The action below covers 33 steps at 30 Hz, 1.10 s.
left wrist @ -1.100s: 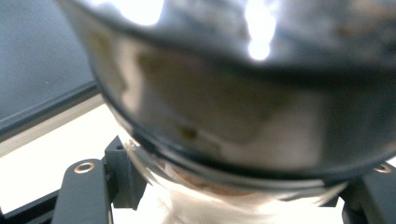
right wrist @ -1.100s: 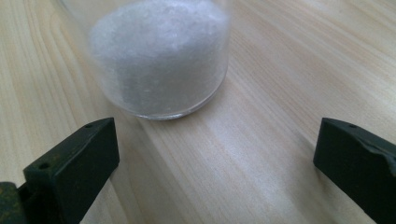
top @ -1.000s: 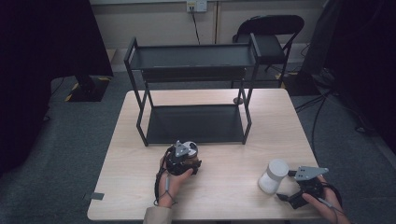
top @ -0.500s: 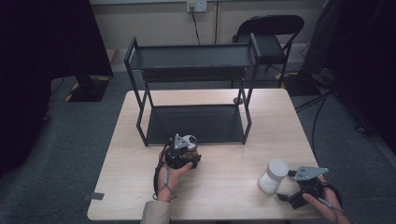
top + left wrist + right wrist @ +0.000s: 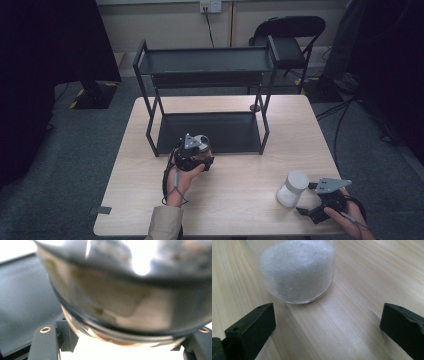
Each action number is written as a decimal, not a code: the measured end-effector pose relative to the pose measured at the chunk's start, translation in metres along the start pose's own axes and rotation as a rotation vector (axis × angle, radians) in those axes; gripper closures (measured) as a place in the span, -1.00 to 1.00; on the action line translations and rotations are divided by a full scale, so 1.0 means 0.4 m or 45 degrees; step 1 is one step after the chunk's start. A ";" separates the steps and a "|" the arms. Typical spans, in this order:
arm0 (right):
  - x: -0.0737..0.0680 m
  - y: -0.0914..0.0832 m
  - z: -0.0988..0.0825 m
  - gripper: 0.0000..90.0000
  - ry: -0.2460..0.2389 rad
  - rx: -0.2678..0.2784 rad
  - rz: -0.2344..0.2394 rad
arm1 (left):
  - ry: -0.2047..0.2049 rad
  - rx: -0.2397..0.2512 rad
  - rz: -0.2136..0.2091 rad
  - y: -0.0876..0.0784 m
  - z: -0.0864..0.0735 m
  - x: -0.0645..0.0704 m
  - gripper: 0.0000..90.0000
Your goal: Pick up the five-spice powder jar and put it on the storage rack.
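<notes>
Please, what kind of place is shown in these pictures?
Probably a lab or recording room, not a home: a plain wooden table bearing a black metal shelf rack, a folding chair behind, cables across grey carpet, dark curtains.

Light wooden table [image 5: 235, 175] carrying a black metal rack [image 5: 207, 100] and 1 jar [image 5: 293, 189].

The rack is set toward the table's far edge, its 2 shelves seen one above the other, both bare. A white-filled jar is stood on the wood near the right front corner, its base flat on the grain in the right gripper view. A small dark round item [image 5: 255, 107], perhaps a cap, is seen by the rack's right rear leg.
</notes>
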State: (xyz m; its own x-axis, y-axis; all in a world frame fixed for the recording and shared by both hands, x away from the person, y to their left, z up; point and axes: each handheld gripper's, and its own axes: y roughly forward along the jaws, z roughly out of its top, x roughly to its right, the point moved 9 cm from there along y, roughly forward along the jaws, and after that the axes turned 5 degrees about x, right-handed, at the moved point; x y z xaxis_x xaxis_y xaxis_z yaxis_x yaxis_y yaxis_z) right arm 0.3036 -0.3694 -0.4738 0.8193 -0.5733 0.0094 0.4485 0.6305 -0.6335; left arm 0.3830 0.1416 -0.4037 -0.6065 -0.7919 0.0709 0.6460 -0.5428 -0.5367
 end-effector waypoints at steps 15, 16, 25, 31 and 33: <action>0.000 0.000 0.000 -1.00 0.000 0.000 0.000 | 0.006 -0.007 0.028 -0.018 0.065 -0.019 -0.33; 0.000 0.000 0.000 -1.00 0.000 0.000 0.000 | 0.008 -0.004 0.028 -0.021 0.071 -0.022 -0.33; 0.000 0.000 0.000 -1.00 0.001 0.000 0.000 | 0.017 0.001 0.070 -0.041 0.103 -0.030 -0.33; 0.000 0.000 0.000 -1.00 0.000 0.000 0.000 | 0.005 0.012 0.078 -0.057 0.131 -0.040 -0.33; 0.000 0.000 0.000 -1.00 0.000 0.000 0.000 | 0.000 0.014 0.075 -0.061 0.138 -0.044 -0.33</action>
State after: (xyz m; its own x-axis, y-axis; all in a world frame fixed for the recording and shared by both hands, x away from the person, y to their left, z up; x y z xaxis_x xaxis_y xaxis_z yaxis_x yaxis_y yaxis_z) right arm 0.3036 -0.3693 -0.4738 0.8190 -0.5737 0.0094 0.4489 0.6304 -0.6334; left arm 0.4038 0.1533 -0.3455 -0.5672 -0.8227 0.0392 0.6859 -0.4982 -0.5305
